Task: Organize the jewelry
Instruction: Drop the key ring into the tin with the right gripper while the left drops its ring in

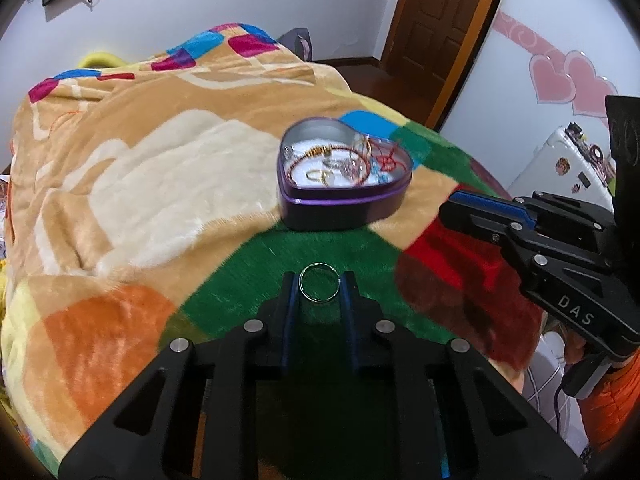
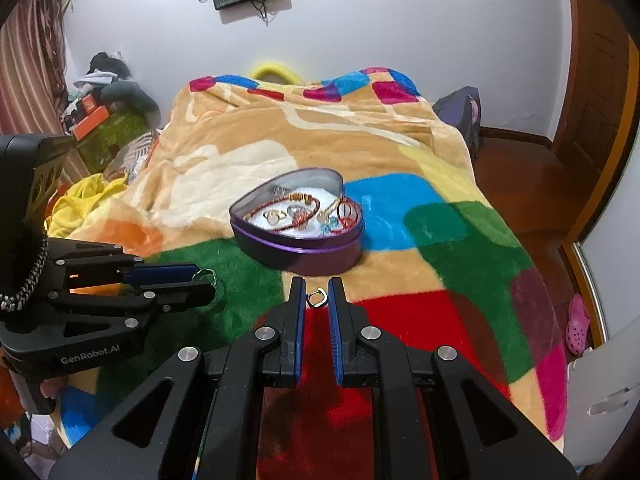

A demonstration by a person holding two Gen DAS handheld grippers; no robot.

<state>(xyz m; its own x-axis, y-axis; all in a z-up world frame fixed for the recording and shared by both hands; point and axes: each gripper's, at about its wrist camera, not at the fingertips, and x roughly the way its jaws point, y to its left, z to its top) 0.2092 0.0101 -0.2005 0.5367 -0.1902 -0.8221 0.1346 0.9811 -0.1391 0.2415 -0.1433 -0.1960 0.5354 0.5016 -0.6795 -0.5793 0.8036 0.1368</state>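
A purple heart-shaped tin (image 1: 344, 204) sits open on the colourful blanket, also in the right wrist view (image 2: 300, 248). It holds a red bracelet, several rings and small charms. My left gripper (image 1: 320, 286) is shut on a silver ring (image 1: 320, 283), held above the green patch just short of the tin; it also shows from the side (image 2: 202, 280). My right gripper (image 2: 317, 298) is shut on a small gold ring (image 2: 317, 298) held between its fingertips, near the tin's front edge. The right gripper also appears in the left wrist view (image 1: 460, 208).
The blanket (image 1: 160, 184) covers a bed. A wooden door (image 1: 436, 20) and floor lie beyond at right. Clutter and a yellow cloth (image 2: 84, 200) sit left of the bed. A pink shoe (image 2: 578, 330) is on the floor.
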